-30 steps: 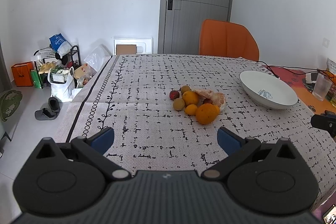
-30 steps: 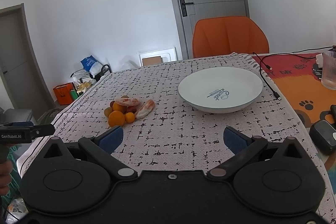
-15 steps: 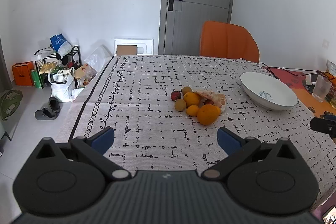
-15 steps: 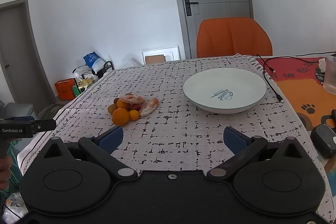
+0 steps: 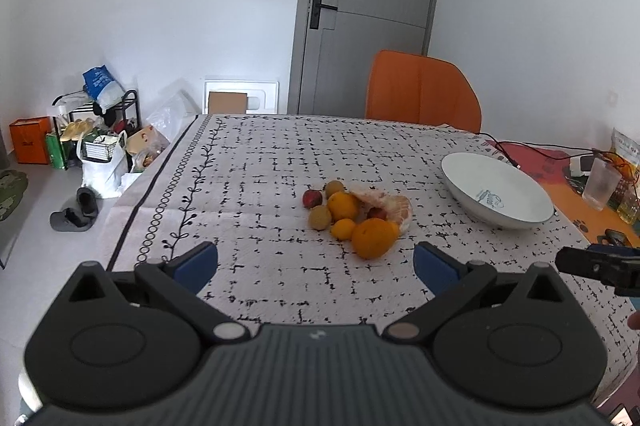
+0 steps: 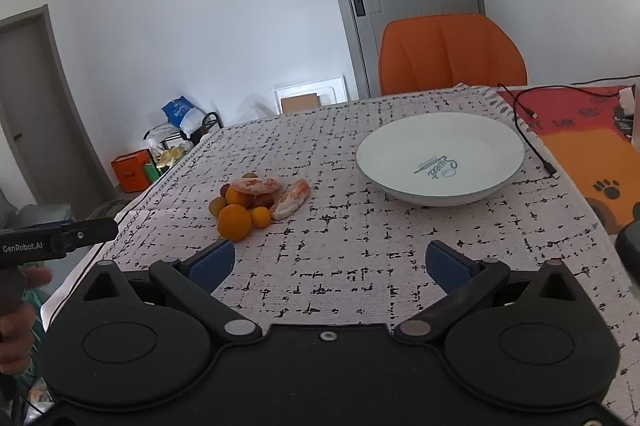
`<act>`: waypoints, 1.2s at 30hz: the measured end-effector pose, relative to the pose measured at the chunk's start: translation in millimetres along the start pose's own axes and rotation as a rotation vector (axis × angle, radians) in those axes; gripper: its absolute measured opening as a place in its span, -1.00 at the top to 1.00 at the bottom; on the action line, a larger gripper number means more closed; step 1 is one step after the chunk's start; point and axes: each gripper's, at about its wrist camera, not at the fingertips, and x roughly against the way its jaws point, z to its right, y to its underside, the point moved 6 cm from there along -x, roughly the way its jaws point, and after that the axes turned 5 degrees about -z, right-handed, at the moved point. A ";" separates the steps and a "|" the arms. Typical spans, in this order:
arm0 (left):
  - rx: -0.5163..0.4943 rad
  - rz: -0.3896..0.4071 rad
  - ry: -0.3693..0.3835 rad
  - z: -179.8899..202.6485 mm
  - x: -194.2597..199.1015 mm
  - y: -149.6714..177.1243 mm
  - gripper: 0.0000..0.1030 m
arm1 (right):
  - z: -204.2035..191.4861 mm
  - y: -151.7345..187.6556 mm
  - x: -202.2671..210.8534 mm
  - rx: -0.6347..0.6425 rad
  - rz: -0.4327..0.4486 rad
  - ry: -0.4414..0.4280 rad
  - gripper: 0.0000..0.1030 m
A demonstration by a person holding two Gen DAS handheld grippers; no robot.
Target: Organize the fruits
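A small heap of fruit lies mid-table: a big orange (image 5: 374, 237) at the front, smaller oranges, yellow-green and red fruits and peeled citrus segments (image 5: 390, 204). The heap also shows in the right wrist view, with the big orange (image 6: 234, 222) at its front. A white bowl (image 5: 496, 190) stands empty to the right of the heap; it shows in the right wrist view too (image 6: 440, 156). My left gripper (image 5: 316, 266) is open and empty, short of the big orange. My right gripper (image 6: 328, 262) is open and empty, short of the bowl and heap.
An orange chair (image 5: 422, 92) stands at the table's far edge. A black cable (image 6: 528, 134), a red-orange mat (image 6: 592, 142) and a plastic cup (image 5: 600, 182) lie right of the bowl. The table's left edge drops to a cluttered floor.
Both grippers have moved forward a little toward the fruit and bowl. Both stay open and empty.
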 end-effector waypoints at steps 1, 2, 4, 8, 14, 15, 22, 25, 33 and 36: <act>-0.004 -0.001 0.006 1.4 -2.6 0.2 -1.00 | -0.2 -0.5 -2.3 0.002 -0.002 -0.001 -1.00; -0.006 -0.006 0.012 2.8 -6.1 0.6 -1.00 | -0.6 -0.9 -4.5 0.004 -0.003 -0.004 -1.00; 0.000 -0.011 0.026 4.2 -11.5 0.9 -1.00 | -0.7 -1.9 -9.6 0.002 -0.008 -0.014 -1.00; -0.007 -0.011 0.047 9.2 -23.1 1.6 -1.00 | -1.8 -3.0 -22.1 -0.002 -0.030 -0.030 -1.00; -0.023 -0.010 0.048 14.6 -40.2 0.5 -0.99 | -0.4 -6.6 -39.1 0.002 -0.040 -0.013 -1.00; -0.016 -0.012 0.053 14.8 -42.9 -0.1 -0.98 | -0.2 -7.7 -41.9 0.005 -0.041 -0.011 -1.00; -0.015 -0.023 0.046 19.4 -64.2 -5.4 -0.98 | 1.1 -13.9 -62.9 0.018 -0.057 0.002 -1.00; -0.005 -0.029 0.053 20.5 -72.6 -6.1 -0.97 | 2.8 -17.6 -70.6 0.015 -0.057 0.002 -1.00; 0.027 -0.026 0.072 23.2 -92.6 -10.4 -0.76 | 5.1 -25.0 -87.3 -0.003 -0.053 -0.045 -1.00; 0.029 -0.051 0.084 25.4 -102.8 -10.2 -0.51 | 4.9 -24.4 -94.3 -0.007 -0.068 -0.069 -1.00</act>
